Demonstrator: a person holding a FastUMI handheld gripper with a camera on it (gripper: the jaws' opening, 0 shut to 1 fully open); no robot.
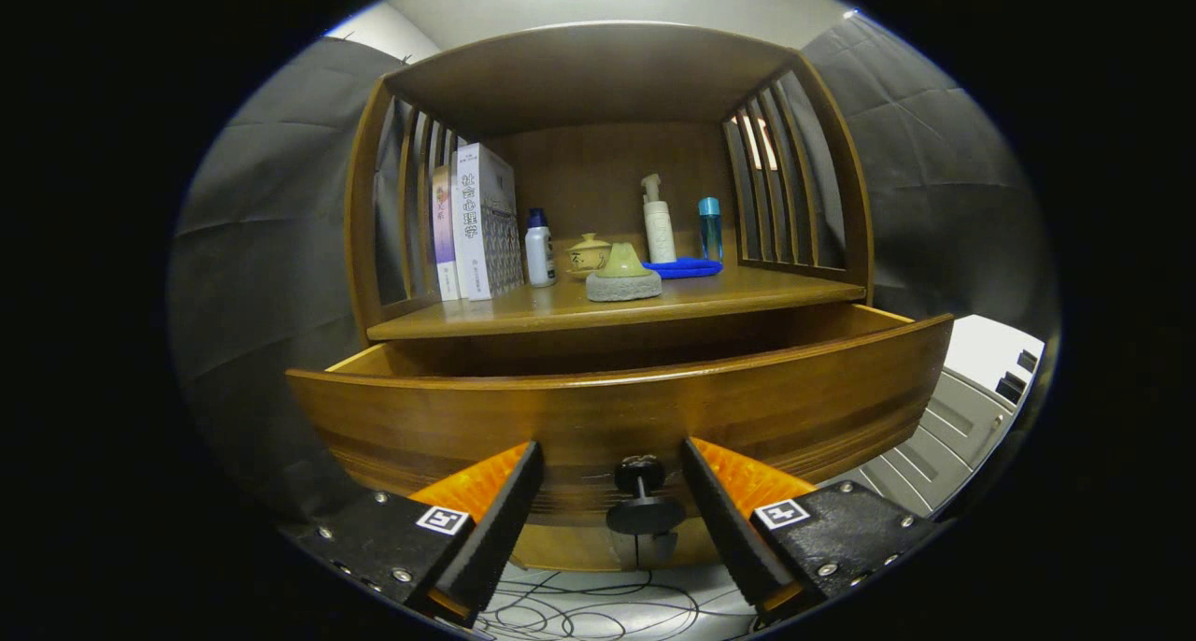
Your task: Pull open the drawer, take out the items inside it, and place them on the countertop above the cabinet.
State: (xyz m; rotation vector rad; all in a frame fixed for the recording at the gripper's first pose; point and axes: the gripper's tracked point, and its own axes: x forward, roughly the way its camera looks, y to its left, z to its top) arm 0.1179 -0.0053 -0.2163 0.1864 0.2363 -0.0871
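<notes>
The drawer (617, 407) stands pulled out from the wooden cabinet (374, 249), its curved front panel facing me and a dark gap showing between its top edge and the countertop (729, 297) above; from this low angle I cannot see what lies inside it. Its small dark knob (641, 499) sits between my fingers, apart from both of them, and my gripper (612, 510) is spread wide and holds nothing. On the countertop, a grey-and-green sponge-like block (623, 275) rests near the front edge, with a blue cloth (684, 267) just beside it to the right. Behind them stand a yellowish lidded cup (589, 253), a white bottle with a dark blue cap (539, 249), a pale pump bottle (658, 220) and a slim blue bottle (710, 229). A few books (472, 222) stand upright against the slatted left side of the cabinet, and a matching slatted panel closes the right side under a curved wooden top. Dark cloth walls (262, 249) hang to either side of the cabinet, with a pale ceiling above. Below the drawer, thin dark cables (598, 613) loop over a light floor, and a pale grey unit (962, 417) sits low to the right beyond the drawer's corner.
</notes>
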